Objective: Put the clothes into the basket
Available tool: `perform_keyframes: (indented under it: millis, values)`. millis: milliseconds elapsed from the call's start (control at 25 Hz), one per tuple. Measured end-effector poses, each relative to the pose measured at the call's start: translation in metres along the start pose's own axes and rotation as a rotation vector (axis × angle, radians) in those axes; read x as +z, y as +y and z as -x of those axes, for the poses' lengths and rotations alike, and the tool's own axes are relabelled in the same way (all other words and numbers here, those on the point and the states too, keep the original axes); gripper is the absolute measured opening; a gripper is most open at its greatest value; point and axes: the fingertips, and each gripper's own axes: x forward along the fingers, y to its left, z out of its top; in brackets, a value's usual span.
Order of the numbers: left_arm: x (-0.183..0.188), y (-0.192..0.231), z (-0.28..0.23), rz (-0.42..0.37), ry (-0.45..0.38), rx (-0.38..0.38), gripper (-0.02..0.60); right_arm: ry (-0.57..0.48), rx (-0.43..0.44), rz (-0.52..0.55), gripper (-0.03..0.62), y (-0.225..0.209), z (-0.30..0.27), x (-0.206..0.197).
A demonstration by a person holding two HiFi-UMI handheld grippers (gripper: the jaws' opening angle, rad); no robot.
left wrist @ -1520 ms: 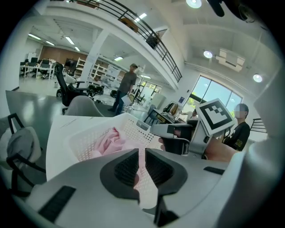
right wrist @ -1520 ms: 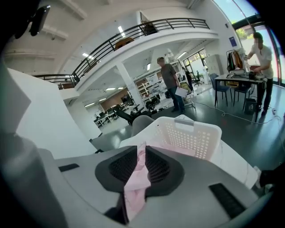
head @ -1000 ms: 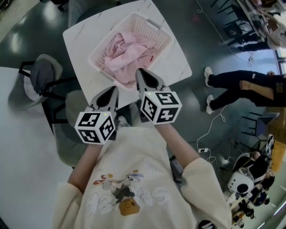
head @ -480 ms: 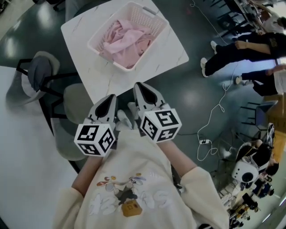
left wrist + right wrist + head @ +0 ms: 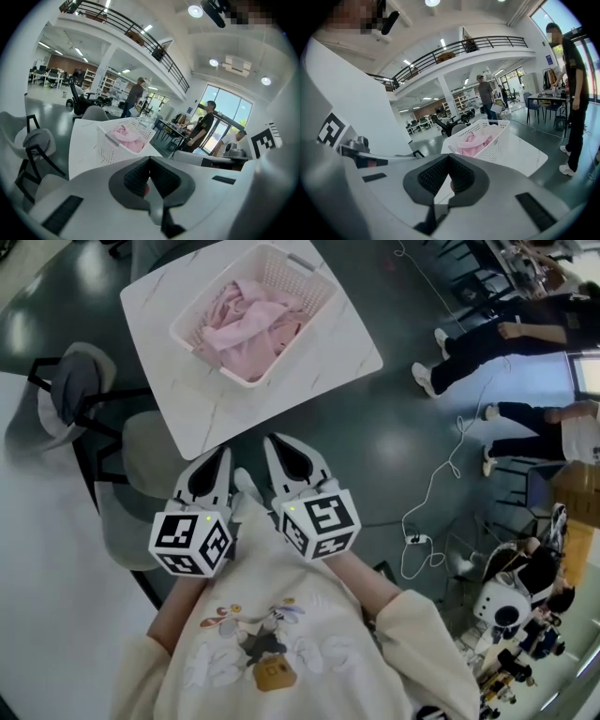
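Note:
Pink clothes (image 5: 242, 319) lie bunched inside a white perforated basket (image 5: 292, 274) on a small white marble table (image 5: 328, 343). The basket (image 5: 112, 146) with the pink clothes (image 5: 125, 137) shows ahead in the left gripper view; in the right gripper view the basket (image 5: 497, 140) and clothes (image 5: 472, 141) also stand ahead. My left gripper (image 5: 208, 465) and right gripper (image 5: 281, 451) are side by side close to my chest, short of the table's near edge. Both are shut with nothing between the jaws.
Two grey chairs (image 5: 80, 395) stand left of the table beside a large white table (image 5: 37, 549). People (image 5: 497, 343) stand at the right on the dark floor, where a white cable (image 5: 441, 493) trails. Robots and equipment (image 5: 516, 615) sit at the lower right.
Both grippers have drawn back from the basket's edge toward my body, and the view has backed away from the table. The right jaws have come fully together.

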Motion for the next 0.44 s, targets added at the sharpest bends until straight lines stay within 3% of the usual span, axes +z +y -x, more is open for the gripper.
perform_keyframes:
  millis: [200,440]
  values:
    - [-0.001,-0.038,-0.005,-0.02,-0.013,0.026,0.009,0.006,0.024,0.01,0.008,-0.024,0.029,0.005]
    - [-0.008,-0.045,-0.008,-0.007,-0.01,0.039,0.009,0.023,0.052,0.023,0.008,-0.024,0.031,0.0]
